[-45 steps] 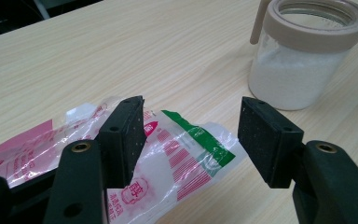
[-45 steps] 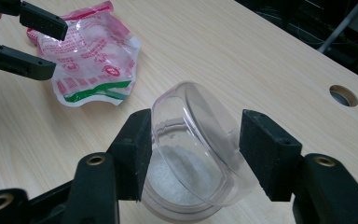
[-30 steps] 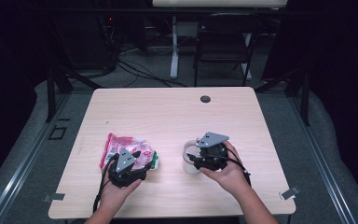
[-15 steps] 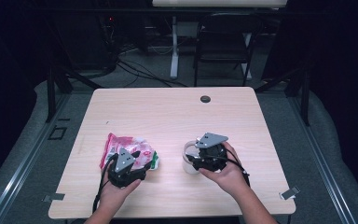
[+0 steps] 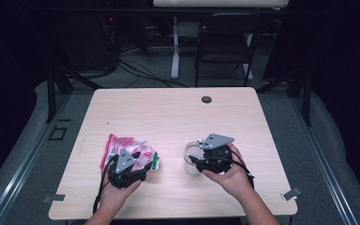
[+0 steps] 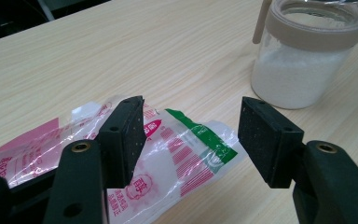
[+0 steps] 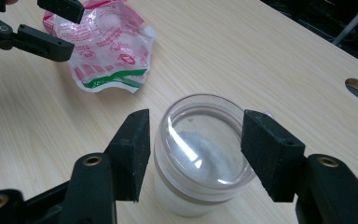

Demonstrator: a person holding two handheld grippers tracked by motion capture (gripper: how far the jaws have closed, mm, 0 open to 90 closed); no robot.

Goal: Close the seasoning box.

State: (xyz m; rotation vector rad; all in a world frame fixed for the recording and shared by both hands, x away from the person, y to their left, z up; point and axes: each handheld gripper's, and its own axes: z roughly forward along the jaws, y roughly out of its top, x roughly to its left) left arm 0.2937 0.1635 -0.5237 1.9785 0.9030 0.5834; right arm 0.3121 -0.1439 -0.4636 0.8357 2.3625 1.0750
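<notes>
Nothing has shifted since the earlier frames: both hands sit where they were. Nearest the person, the left gripper (image 6: 189, 140) hovers low over the torn plastic pouch (image 6: 177, 154), jaws spread wide and gripping nothing; the pouch lies flat on the table (image 5: 168, 112), its long axis running away to the left of the jaws. Farther right, the right gripper (image 7: 191, 154) straddles the lidded jar of white powder (image 7: 200, 154), jaws wide to either side of the lid, apparently just clear of it.
</notes>
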